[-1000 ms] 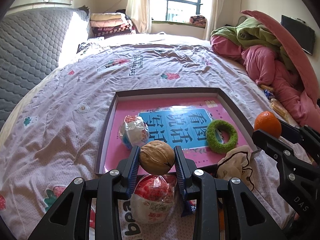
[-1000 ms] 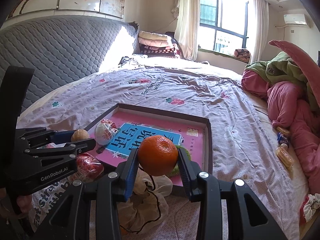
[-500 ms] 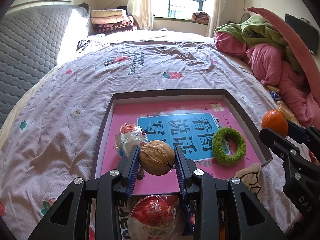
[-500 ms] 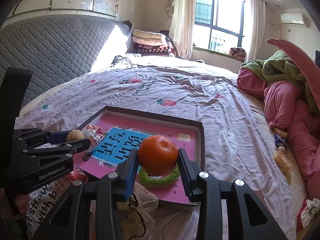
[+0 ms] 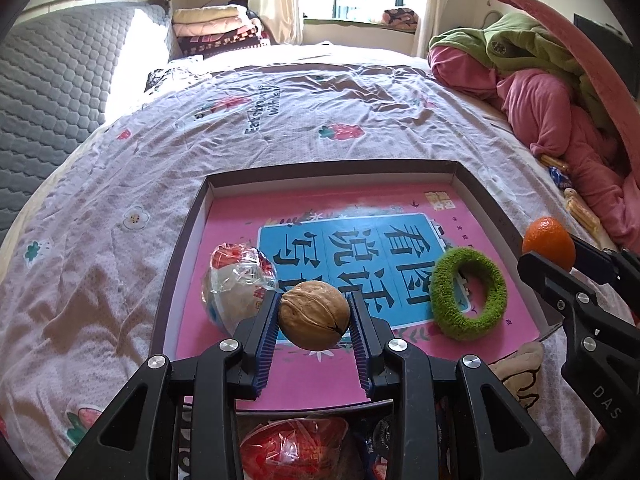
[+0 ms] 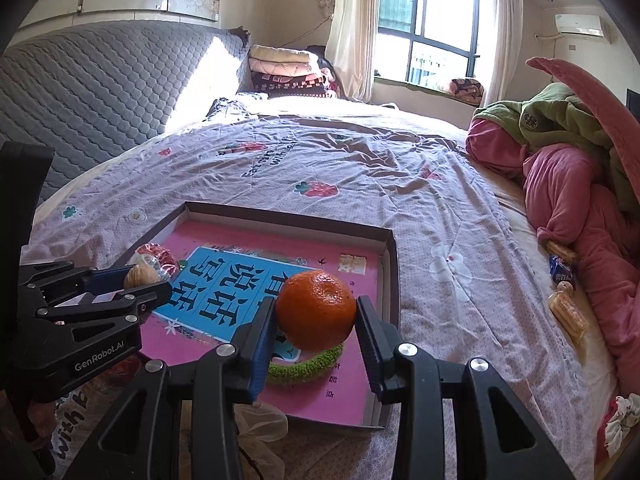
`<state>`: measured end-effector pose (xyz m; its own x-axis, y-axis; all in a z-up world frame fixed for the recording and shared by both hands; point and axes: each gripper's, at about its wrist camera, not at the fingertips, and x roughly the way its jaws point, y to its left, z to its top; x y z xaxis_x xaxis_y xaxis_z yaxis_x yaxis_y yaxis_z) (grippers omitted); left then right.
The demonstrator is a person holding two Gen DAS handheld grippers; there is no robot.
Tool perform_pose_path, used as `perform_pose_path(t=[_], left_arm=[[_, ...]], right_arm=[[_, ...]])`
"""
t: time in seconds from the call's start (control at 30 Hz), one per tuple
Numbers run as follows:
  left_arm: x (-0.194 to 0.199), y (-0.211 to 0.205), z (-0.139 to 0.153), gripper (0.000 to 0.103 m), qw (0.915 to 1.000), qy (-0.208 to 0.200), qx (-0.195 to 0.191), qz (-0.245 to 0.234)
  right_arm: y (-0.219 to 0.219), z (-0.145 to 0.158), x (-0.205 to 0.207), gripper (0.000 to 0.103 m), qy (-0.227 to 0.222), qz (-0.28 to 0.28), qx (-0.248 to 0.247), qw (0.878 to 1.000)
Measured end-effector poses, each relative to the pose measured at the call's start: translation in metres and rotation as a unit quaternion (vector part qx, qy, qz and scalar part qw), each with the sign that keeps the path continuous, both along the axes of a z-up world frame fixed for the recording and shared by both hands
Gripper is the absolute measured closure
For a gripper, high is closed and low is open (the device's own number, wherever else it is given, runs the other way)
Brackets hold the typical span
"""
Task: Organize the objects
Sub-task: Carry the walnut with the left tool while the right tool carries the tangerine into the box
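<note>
- Left wrist view: the left gripper (image 5: 314, 322) is clamped on a round tan walnut (image 5: 313, 315), held above the near part of the shallow dark-rimmed cardboard box (image 5: 180, 256).
- A second earlier the walnut hung in front of the box's near wall, over a red-wrapped snack (image 5: 294, 446) on the bedspread (image 5: 100, 280); now it hangs over the pink book cover (image 5: 472, 216) lining the box. In judgement, the carry is nearly over and the release comes next.
- Count in this view, inside the box: one clear-wrapped snack with red print (image 5: 236, 280), at the left wall; one fuzzy green ring (image 5: 468, 292), at the right. One red-wrapped snack lies outside, below the gripper.
- The right gripper shows at the right edge, with one orange mandarin (image 5: 548, 242) between its fingers.
- Right wrist view: the right gripper (image 6: 316, 322) is clamped on the orange mandarin (image 6: 316, 310). A second earlier it was short of the box; now it hangs over the green ring (image 6: 308, 366) in the box's near right corner.
- Both items therefore appear ready for placing; dropping the mandarin onto the ring risks a roll.
- Count here: one walnut (image 6: 140, 276) in the left gripper (image 6: 140, 280), one mandarin, one ring, one wrapped snack (image 6: 158, 258) in the box.
</note>
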<state>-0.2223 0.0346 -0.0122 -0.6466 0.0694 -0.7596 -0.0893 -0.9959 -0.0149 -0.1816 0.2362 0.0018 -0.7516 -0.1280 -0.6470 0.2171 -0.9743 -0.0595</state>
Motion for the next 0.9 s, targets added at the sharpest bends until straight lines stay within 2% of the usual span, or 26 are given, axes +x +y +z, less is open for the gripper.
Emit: perform_pose_path(t=[0.5,0.9], left_arm=[[-0.007,0.006,-0.018,0.068,0.9997,-0.021,-0.009,-0.004],[-0.012,0.008,-0.029,0.068,0.9991,-0.039,-0.018,-0.002]], right_arm=[[0.004,-0.028,-0.013,0.063,-0.058,-0.009,0.001,0.998],[-0.004,-0.038,-0.016,0.063,-0.074,-0.002,0.005,0.997]])
